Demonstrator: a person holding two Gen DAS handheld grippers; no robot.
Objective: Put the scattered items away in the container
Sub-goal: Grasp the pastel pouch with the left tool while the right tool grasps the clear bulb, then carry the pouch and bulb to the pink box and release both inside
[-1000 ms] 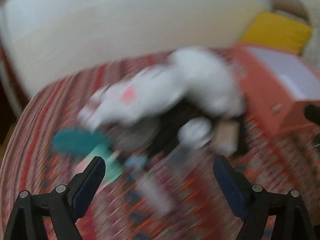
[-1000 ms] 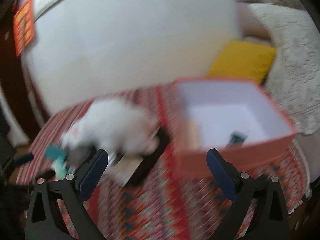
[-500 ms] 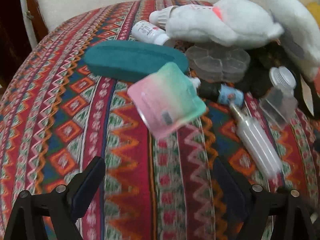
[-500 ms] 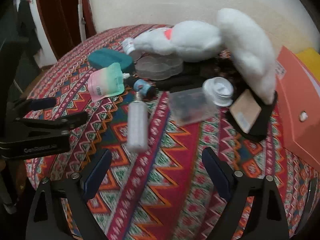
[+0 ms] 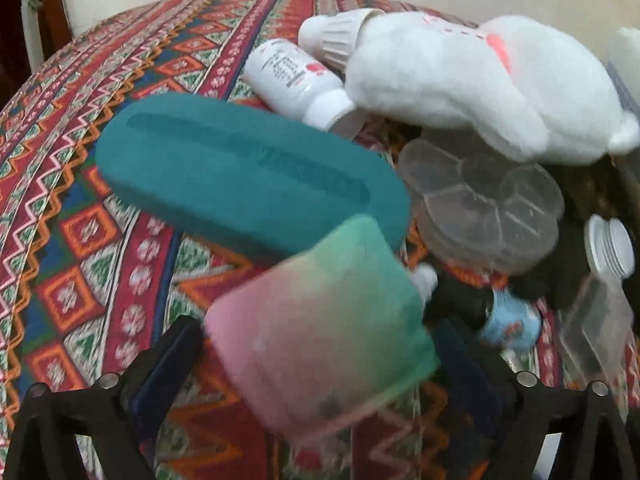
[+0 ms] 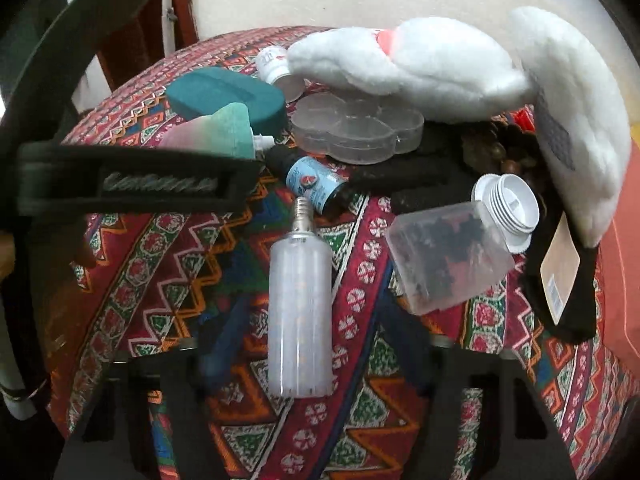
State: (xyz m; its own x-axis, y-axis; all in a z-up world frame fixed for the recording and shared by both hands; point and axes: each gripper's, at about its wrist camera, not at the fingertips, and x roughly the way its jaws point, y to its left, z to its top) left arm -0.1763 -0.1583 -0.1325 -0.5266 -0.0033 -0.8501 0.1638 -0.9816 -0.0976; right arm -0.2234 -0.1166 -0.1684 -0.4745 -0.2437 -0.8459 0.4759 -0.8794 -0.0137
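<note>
Pick-up step in hand: both grippers down over the clutter, nothing lifted yet

Right gripper point(image 6: 308, 344) has just been closing, its jaws either side of the frosted bulb point(image 6: 299, 312), contact uncertain; left gripper point(image 5: 316, 364) stands wide, the pink-green pouch point(image 5: 320, 328) between its fingers, unclamped; next each must close firmly, then lift toward the orange container point(image 6: 624, 248) beyond the right fingers

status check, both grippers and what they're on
Left gripper open astride pink-green pouch. Right gripper closing around bulb. Teal case crowds pouch.
</note>
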